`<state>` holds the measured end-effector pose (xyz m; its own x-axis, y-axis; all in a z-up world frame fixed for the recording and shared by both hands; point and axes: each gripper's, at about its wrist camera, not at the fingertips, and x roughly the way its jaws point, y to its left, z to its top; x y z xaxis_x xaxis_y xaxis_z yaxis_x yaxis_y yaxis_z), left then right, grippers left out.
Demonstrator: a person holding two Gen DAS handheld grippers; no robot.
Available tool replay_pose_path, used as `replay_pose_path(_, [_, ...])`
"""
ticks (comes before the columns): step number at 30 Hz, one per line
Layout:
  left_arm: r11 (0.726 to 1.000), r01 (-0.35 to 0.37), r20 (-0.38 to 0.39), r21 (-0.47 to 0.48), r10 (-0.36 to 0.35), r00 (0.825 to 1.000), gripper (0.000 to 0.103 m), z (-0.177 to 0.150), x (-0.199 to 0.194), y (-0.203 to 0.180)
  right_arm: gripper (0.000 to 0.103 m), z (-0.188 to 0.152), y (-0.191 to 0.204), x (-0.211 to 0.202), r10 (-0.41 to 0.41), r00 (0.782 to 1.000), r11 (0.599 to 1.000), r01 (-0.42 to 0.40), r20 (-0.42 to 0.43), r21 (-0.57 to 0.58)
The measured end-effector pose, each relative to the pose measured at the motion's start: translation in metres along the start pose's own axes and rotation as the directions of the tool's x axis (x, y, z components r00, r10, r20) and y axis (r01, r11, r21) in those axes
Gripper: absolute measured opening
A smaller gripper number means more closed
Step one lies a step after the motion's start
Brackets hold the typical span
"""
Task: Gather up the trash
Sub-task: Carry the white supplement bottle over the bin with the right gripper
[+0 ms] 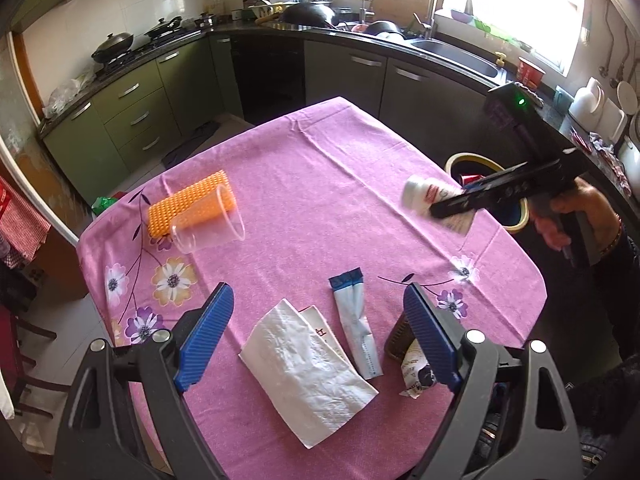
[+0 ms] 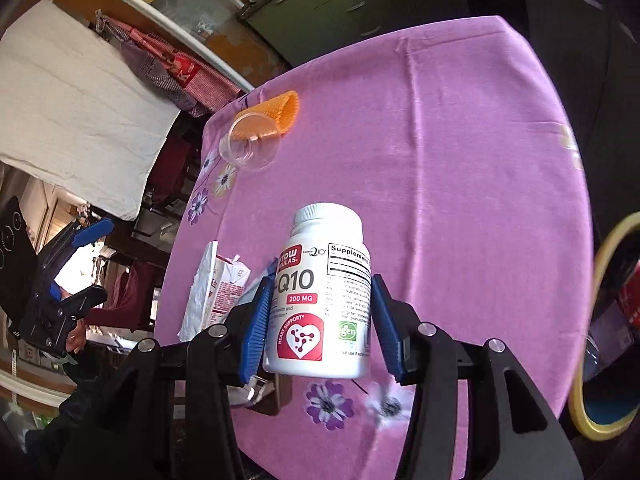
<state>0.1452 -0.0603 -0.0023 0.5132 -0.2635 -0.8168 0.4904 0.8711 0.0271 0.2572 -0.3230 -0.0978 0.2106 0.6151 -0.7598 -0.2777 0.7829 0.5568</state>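
My right gripper (image 2: pixel 322 300) is shut on a white supplement bottle (image 2: pixel 324 300) and holds it above the pink tablecloth (image 2: pixel 460 160); it shows in the left wrist view (image 1: pixel 426 196) near the table's right edge, beside the yellow-rimmed bin (image 1: pixel 486 172). My left gripper (image 1: pixel 318 324) is open and empty above a white napkin (image 1: pixel 308 376) and a blue-white sachet (image 1: pixel 356 332). A clear plastic cup (image 1: pixel 208 224) lies on its side against an orange mesh sleeve (image 1: pixel 188 204). A crumpled wrapper (image 1: pixel 416 372) lies by my right finger.
The bin (image 2: pixel 600 360) stands off the table's right side with red trash inside. A small dark basket (image 1: pixel 398 340) sits at the table's near edge. Green kitchen cabinets (image 1: pixel 132 120) and a sink counter (image 1: pixel 460 52) run behind the table.
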Motion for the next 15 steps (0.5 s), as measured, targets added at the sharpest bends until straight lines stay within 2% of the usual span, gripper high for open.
replay_pose_path(4, [0.999, 0.019, -0.008, 0.028, -0.018, 1.0, 0.082, 0.0, 0.004, -0.01, 0.048, -0.012, -0.061, -0.057, -0.094, 0.991, 0.989, 0.082, 0.094, 0.123])
replay_pose_path(7, [0.998, 0.042, -0.015, 0.04, -0.041, 0.999, 0.082, 0.0, 0.009, -0.016, 0.048, -0.02, -0.112, -0.092, -0.214, 0.968, 0.957, 0.181, 0.132, 0.225])
replay_pose_path(10, [0.997, 0.059, -0.025, 0.051, -0.058, 0.998, 0.082, 0.001, 0.015, -0.024, 0.048, -0.027, -0.162, -0.111, -0.32, 0.94, 0.91, 0.27, 0.118, 0.315])
replay_pose_path(12, [0.996, 0.065, -0.033, 0.06, -0.063, 0.997, 0.082, 0.002, 0.018, -0.028, 0.048, -0.031, -0.185, -0.111, -0.363, 0.927, 0.885, 0.311, 0.093, 0.347])
replay_pose_path(15, [0.994, 0.076, -0.048, 0.076, -0.073, 0.996, 0.082, 0.002, 0.023, -0.037, 0.049, -0.032, -0.208, -0.098, -0.39, 0.919, 0.866, 0.346, 0.054, 0.362])
